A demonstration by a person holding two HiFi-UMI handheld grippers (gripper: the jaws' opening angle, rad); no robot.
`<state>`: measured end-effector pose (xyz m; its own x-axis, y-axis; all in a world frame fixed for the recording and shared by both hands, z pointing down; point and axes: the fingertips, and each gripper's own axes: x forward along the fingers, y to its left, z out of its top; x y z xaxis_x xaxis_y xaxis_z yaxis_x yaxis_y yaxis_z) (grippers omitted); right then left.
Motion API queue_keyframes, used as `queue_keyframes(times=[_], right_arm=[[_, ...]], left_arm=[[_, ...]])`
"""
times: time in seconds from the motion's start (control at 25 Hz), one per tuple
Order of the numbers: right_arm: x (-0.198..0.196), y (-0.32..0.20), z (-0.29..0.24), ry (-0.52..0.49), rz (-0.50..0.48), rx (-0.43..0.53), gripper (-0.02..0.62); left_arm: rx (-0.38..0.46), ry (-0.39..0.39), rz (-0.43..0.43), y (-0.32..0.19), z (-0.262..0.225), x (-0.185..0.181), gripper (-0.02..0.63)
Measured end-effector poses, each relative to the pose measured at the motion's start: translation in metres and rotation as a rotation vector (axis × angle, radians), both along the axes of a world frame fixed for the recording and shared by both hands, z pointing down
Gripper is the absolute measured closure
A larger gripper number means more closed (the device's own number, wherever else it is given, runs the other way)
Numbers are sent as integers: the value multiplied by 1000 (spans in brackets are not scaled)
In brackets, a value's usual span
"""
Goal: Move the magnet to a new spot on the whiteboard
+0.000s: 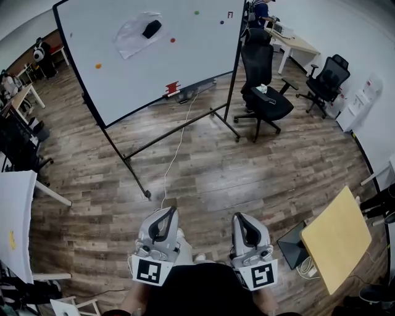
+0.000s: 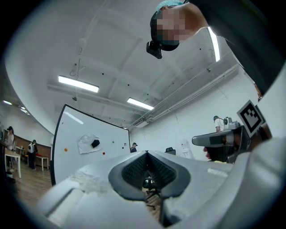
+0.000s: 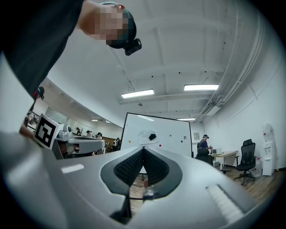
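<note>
both grippers sit low in front of me, side by side above the wood floor (image 1: 247, 179) and well apart from the whiteboard (image 1: 123, 80). the left gripper (image 2: 146, 153) has its fingers together at the tips with nothing between them. the right gripper (image 3: 143, 149) is the same, pads closed on each other and empty. both point slightly upward, toward the board across the room. none of the magnets is in reach. the orange magnet (image 1: 97, 65) sits near the board's left edge, the red magnet (image 1: 172, 41) near the middle, the green magnet (image 1: 196, 12) close to the top edge, and the dark magnet (image 1: 221, 22) a little right of and below the green one. i cannot tell which of them is the one to move. a black block (image 1: 151, 28) rests on a crumpled clear sheet (image 1: 129, 38) stuck to the board, just left of the red magnet. a red object (image 1: 172, 88) lies at the board's bottom edge, and a white cable (image 1: 176, 154) trails from there down across the floor toward me. a black office chair (image 1: 262, 92) stands just right of the board
</note>
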<state>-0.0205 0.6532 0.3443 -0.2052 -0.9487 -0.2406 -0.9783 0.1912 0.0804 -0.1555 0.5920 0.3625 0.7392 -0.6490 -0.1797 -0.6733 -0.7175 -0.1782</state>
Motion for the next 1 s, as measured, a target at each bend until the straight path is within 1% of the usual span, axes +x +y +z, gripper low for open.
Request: queue_keyframes(times=[0.24, 0.44, 0.64, 0.84, 1.0], right_arm=[[6, -12, 7, -29, 3, -10, 594], [11, -32, 12, -4, 24, -15, 594], [17, -66, 18, 12, 20, -44, 594], [30, -113, 12, -42, 17, -37, 594], [33, -148, 18, -20, 13, -77, 594]], left_arm=[[-15, 4, 32, -14, 10, 9, 604], [-10, 0, 62, -36, 16, 20, 604], [-21, 19, 47, -69, 17, 27, 604], [-16, 13, 29, -112, 13, 36, 604], [-29, 19, 28, -150, 11, 41, 604]])
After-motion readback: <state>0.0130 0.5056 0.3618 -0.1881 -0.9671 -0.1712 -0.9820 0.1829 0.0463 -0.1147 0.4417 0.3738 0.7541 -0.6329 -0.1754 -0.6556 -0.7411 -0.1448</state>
